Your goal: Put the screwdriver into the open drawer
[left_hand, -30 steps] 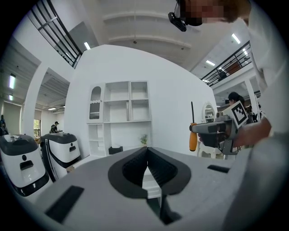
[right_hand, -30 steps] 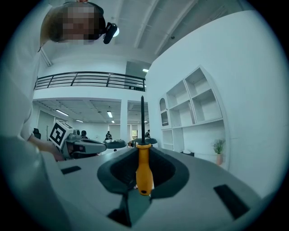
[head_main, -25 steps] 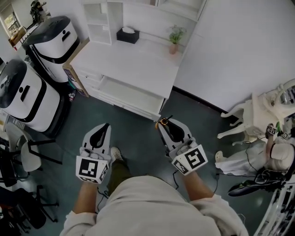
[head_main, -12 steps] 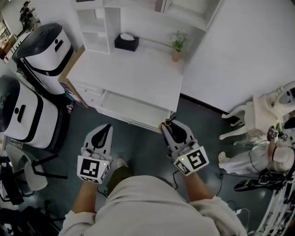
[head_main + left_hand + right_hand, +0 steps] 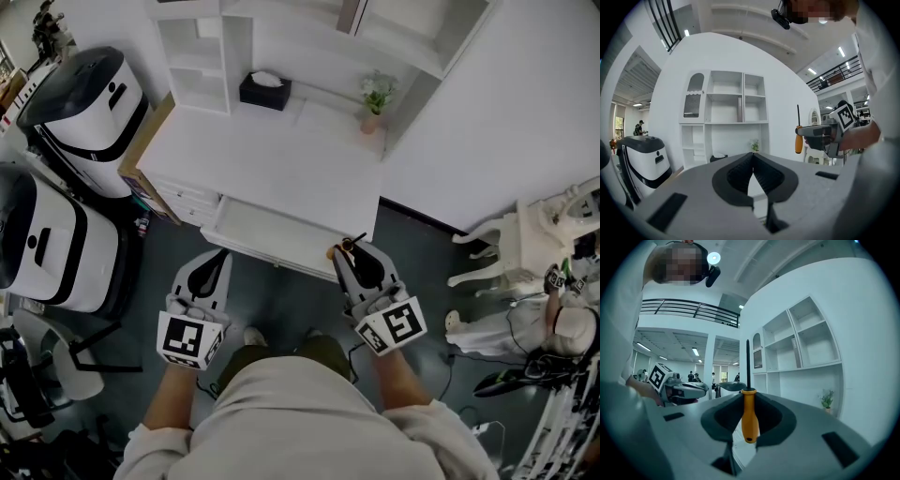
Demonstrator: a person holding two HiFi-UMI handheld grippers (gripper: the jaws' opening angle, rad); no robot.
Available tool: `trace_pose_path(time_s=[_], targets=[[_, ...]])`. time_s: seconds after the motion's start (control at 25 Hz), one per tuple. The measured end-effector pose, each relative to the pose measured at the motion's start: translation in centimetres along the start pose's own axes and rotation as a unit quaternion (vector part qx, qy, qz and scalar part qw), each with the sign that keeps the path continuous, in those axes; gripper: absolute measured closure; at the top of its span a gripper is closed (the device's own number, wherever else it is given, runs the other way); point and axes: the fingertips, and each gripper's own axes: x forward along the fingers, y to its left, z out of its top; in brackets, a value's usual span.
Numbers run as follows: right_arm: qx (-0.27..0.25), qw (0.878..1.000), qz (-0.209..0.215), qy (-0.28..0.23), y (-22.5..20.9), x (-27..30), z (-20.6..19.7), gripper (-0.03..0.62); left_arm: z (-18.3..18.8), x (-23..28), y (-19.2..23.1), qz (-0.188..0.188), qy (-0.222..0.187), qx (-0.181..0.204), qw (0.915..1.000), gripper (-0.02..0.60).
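The screwdriver has an orange handle and a thin black shaft that stands upright. My right gripper is shut on the handle. In the head view the right gripper holds the screwdriver at the right end of the open white drawer, right by its front edge. My left gripper hangs in front of the drawer's left end, shut with nothing in it. In the left gripper view, past the left gripper, the screwdriver shows at the right.
The drawer belongs to a white desk bearing a black tissue box and a small potted plant. White shelves rise behind. Two white-and-black machines stand at the left. A white chair and cables are at the right.
Both grippers have moved forward toward the desk. The open drawer, which was well ahead of them, is now right at their tips. The right gripper still holds the screwdriver.
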Motion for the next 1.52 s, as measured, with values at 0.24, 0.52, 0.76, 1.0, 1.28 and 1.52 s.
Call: trace_pose_path(time_s=[0.24, 0.52, 0.76, 1.0, 1.28, 1.52], targets=[[-0.018, 0.999, 0.025, 0.016, -2.4, 1.7, -0.9, 0.517, 0.1, 2.2, -0.4, 0.016, 0.004, -0.002, 0.9999, 0.577], [-0.068, 0.994, 0.069, 0.043, -5.1, 4.0, -2.6, 0.518, 0.2, 2.9, -0.9, 0.063, 0.013, -0.01, 0.9979, 0.577], [-0.153, 0.98, 0.104, 0.069, -5.3, 5.8, -4.2, 0.517, -0.1, 2.4, -0.7, 0.094, 0.02, -0.015, 0.9953, 0.577], [-0.236, 0.957, 0.128, 0.108, -4.4, 7.0, -6.5, 0.519, -0.2, 1.7, -0.6, 0.112, 0.018, -0.021, 0.9934, 0.577], [-0.342, 0.913, 0.153, 0.16, -3.7, 9.1, -11.1, 0.519, -0.8, 0.3, -0.1, 0.134, 0.025, -0.028, 0.9903, 0.577], [-0.4, 0.874, 0.175, 0.215, -3.1, 11.0, -16.2, 0.519, -1.7, -1.7, 1.0, 0.162, 0.03, -0.039, 0.9856, 0.577]])
